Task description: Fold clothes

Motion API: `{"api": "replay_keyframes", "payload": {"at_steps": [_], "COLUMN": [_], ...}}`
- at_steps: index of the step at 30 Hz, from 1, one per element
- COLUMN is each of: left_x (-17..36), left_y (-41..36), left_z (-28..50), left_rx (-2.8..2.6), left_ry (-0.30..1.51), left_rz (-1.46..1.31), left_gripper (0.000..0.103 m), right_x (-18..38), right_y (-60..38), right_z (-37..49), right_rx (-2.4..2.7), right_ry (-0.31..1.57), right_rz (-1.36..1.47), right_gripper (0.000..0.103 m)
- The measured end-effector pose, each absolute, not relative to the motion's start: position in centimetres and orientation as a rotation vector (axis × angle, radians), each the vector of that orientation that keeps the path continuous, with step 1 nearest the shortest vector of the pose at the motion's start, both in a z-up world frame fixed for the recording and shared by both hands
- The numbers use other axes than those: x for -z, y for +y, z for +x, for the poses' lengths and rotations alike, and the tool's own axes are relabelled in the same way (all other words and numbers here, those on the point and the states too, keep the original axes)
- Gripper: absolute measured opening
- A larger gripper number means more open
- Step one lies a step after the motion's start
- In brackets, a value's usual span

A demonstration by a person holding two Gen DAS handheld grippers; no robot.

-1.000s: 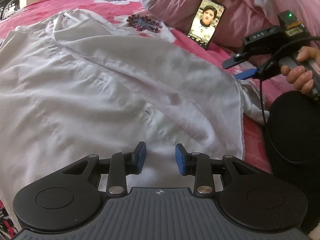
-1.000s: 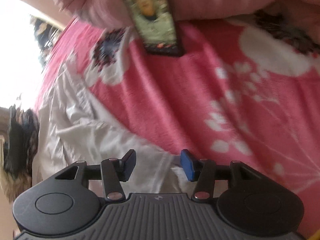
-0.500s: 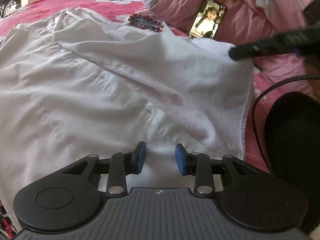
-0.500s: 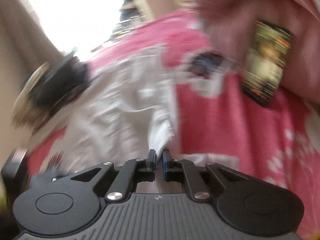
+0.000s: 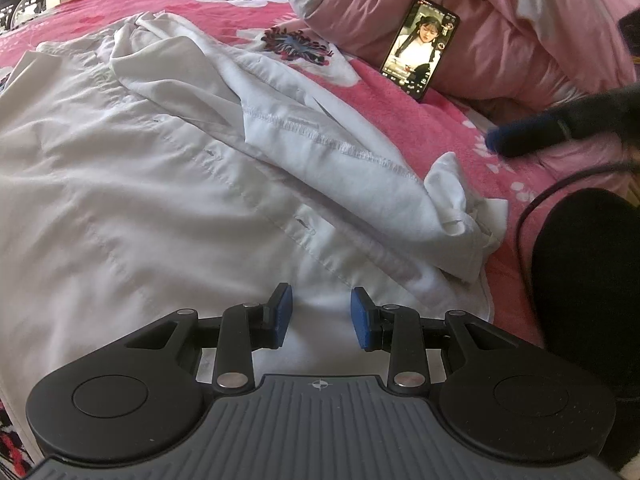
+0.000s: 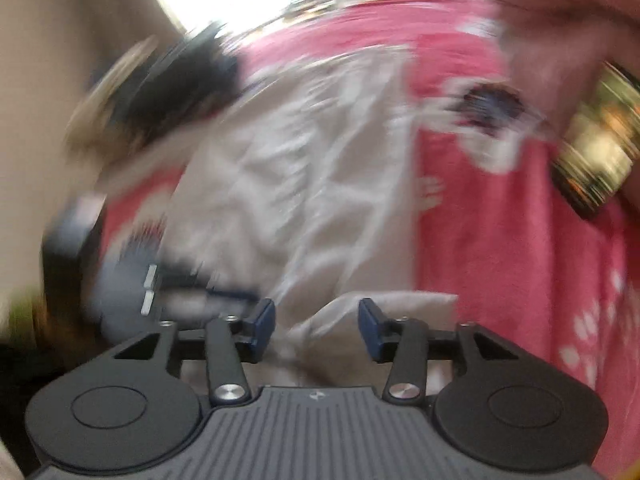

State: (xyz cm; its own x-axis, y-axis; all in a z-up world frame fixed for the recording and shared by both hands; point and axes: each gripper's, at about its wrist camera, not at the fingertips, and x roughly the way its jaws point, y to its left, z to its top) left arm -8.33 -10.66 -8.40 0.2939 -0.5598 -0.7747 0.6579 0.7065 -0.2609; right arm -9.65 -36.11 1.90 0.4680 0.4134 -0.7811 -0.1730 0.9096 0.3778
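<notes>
A bed with a pink flowered cover is carrying a white shirt, lying spread and partly folded. The left gripper is hovering over the shirt's near edge, fingers apart and empty. The right gripper is opening over a shirt corner, gripping nothing.

Thin white woven cloth shirt with stitched hems on a fuzzy pink fleece bed cover — matt black plastic tool, glossy phone screen.
</notes>
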Motion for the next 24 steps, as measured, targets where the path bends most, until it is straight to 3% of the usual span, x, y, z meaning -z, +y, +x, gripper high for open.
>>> {"api": "replay_keyframes", "payload": {"at_steps": [2, 5, 10, 12, 14, 16, 17, 24], "left_x": [8.4, 8.5, 8.5, 8.6, 8.6, 8.7, 8.7, 8.7], "left_y": [-10.7, -10.7, -10.7, -10.7, -10.7, -10.7, -10.7, -10.8], "left_z": [-8.3, -8.3, -8.2, -8.2, -8.2, -8.1, -8.1, -8.2], "left_rx": [0.813, 0.813, 0.812, 0.812, 0.813, 0.816, 0.816, 0.815], "left_ry": [0.98, 0.979, 0.983, 0.984, 0.985, 0.984, 0.984, 0.979], "left_rz": [0.115, 0.115, 0.111, 0.107, 0.105, 0.109, 0.11, 0.118], "left_gripper": [0.032, 0.032, 0.032, 0.032, 0.032, 0.032, 0.032, 0.032], "right_x": [-0.6, 2.1, 7.3, 7.4, 6.9, 6.0, 5.4, -2.7], "right_y": [-38.4, -41.8, -43.5, -43.2, -43.0, -42.8, -42.8, -43.1], "right_z": [-8.7, -6.8, -4.5, -4.6, -5.1, -5.8, -6.1, -8.7], "right_rx": [-0.246, -0.081, -0.087, -0.11, -0.156, -0.195, -0.208, -0.275], "right_ry": [1.061, 1.124, 1.301, 1.292, 1.265, 1.233, 1.21, 0.886], "right_rz": [0.394, 0.588, 0.826, 0.832, 0.849, 0.857, 0.848, 0.735], "right_gripper": [0.055, 0.067, 0.067, 0.066, 0.044, 0.01, 0.003, 0.002]}}
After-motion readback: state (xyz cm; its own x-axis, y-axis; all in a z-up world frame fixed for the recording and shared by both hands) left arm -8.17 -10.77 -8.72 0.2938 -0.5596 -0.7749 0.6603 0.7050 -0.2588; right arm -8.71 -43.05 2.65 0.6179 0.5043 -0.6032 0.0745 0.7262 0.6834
